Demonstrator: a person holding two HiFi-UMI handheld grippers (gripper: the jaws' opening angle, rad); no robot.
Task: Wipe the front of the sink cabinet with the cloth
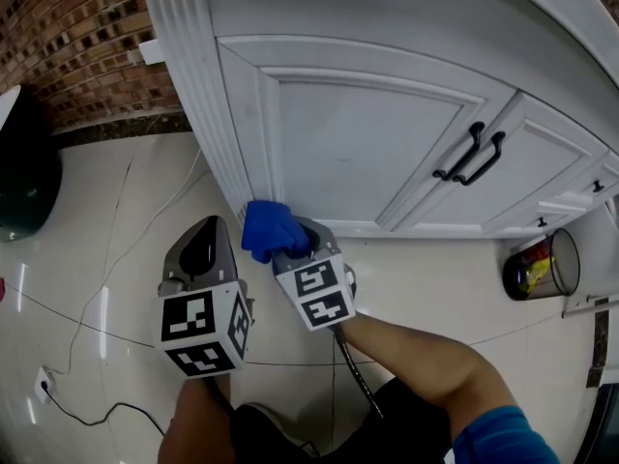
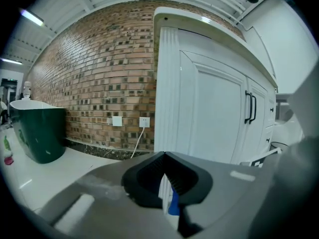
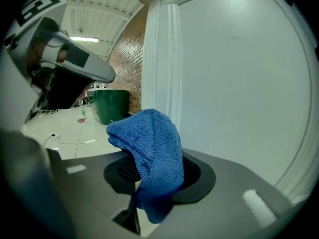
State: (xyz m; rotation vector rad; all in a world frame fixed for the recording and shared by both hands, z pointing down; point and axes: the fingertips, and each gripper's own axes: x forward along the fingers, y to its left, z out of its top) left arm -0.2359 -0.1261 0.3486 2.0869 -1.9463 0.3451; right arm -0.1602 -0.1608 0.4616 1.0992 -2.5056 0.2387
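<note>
The white sink cabinet (image 1: pixel 368 143) fills the top of the head view, with panelled doors and a fluted corner post. A blue cloth (image 1: pixel 263 228) sits at the lower left corner of the left door, and my right gripper (image 1: pixel 288 245) is shut on it. In the right gripper view the blue cloth (image 3: pixel 149 151) bunches up out of the right gripper (image 3: pixel 154 176), close to the cabinet (image 3: pixel 239 83); whether they touch is unclear. My left gripper (image 1: pixel 206 230) hangs just left of the cloth, over the floor. Its jaws (image 2: pixel 167 183) stand shut with nothing held.
Two black handles (image 1: pixel 471 156) sit where the doors meet. A dark green tub (image 1: pixel 24 177) stands at the left by the brick wall (image 1: pixel 77 37). A waste bin (image 1: pixel 542 269) stands at the right. A cable (image 1: pixel 97 414) lies on the tiled floor.
</note>
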